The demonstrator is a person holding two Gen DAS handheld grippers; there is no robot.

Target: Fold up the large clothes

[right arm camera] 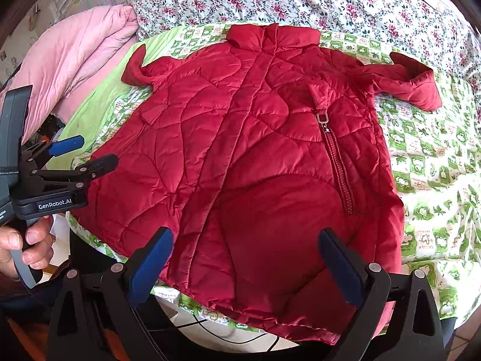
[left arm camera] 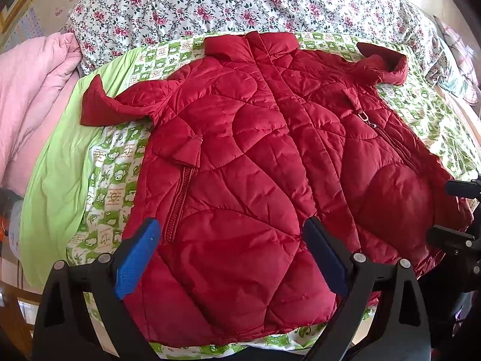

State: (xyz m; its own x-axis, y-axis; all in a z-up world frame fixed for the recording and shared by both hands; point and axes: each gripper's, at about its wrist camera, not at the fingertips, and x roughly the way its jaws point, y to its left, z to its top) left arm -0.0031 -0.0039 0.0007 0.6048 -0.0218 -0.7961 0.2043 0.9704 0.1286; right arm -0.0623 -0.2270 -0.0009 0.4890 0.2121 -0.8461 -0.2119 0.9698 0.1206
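Jaws wide on both: left gripper (left arm camera: 231, 258) & right gripper (right arm camera: 245, 266) over red jacket (left arm camera: 270, 180) hem, collar at 12 o'clock.

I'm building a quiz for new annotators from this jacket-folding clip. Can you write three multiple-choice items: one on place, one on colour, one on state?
1. Where does the jacket lie?
A. On the green patterned sheet
B. On a wooden floor
C. On a chair

2. What colour are the pads on the grippers' fingers?
A. Yellow
B. Blue
C. White

3. What state is the jacket in?
A. Folded in half
B. Rolled up
C. Spread flat, front up

Answers:
1. A, the green patterned sheet shows around its edges.
2. B, blue shows on the left gripper and the right gripper.
3. C, both sleeves stick out sideways and the front placket faces up.
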